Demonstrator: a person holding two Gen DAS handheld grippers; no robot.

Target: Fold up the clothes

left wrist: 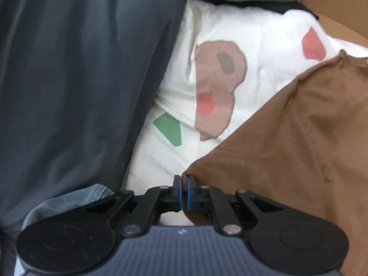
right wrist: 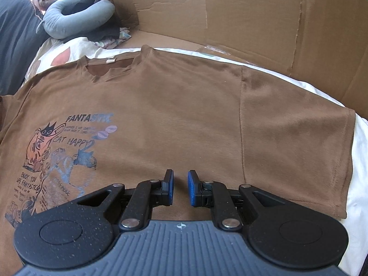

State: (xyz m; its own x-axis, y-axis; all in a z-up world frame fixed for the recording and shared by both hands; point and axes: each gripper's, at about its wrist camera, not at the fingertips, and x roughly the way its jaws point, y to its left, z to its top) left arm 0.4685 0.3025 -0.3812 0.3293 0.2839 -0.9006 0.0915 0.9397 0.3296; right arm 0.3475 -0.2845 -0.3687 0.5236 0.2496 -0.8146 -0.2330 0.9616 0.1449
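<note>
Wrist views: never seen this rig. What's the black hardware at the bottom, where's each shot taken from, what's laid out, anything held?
No robot arm here. A person carries a two-finger gripper in each hand, and a fisheye camera on each looks forward along its fingers.

The left wrist view shows the left gripper, its blue pads nearly together at the edge of a brown T-shirt. Whether cloth is pinched between them I cannot tell.

The right wrist view shows the right gripper over the same shirt, jaws slightly apart, nothing visibly between them.

The shirt lies spread, print up, on a white patterned bedsheet. Beside it are dark grey fabric, a grey neck pillow and a cardboard wall.
</note>
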